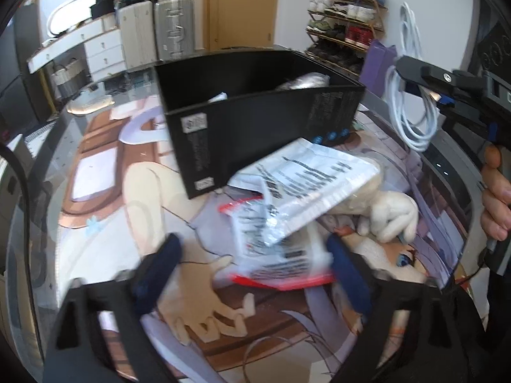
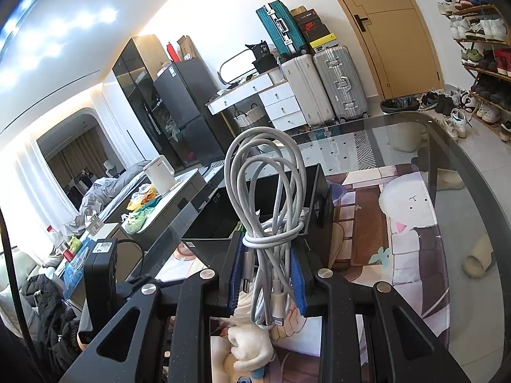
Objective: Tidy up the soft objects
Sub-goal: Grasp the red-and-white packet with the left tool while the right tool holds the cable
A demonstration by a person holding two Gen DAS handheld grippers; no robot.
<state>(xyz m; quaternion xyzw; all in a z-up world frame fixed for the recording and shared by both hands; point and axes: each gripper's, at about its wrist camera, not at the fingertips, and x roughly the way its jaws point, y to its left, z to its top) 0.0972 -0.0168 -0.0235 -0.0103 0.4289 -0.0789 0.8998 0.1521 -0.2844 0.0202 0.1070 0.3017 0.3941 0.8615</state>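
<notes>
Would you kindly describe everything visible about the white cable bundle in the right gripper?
The white cable bundle is a thin, smooth, rubbery-looking charging cord coiled into long loops and cinched at the waist by wraps of its own length. A flat metal-tipped plug dangles at the bottom. It stands upright, pinched between the blue pads of the right gripper, lifted above the black box.

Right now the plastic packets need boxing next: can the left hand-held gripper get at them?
Probably yes: the left hand-held gripper is open, its fingers either side of the plastic packets, nothing between.
</notes>
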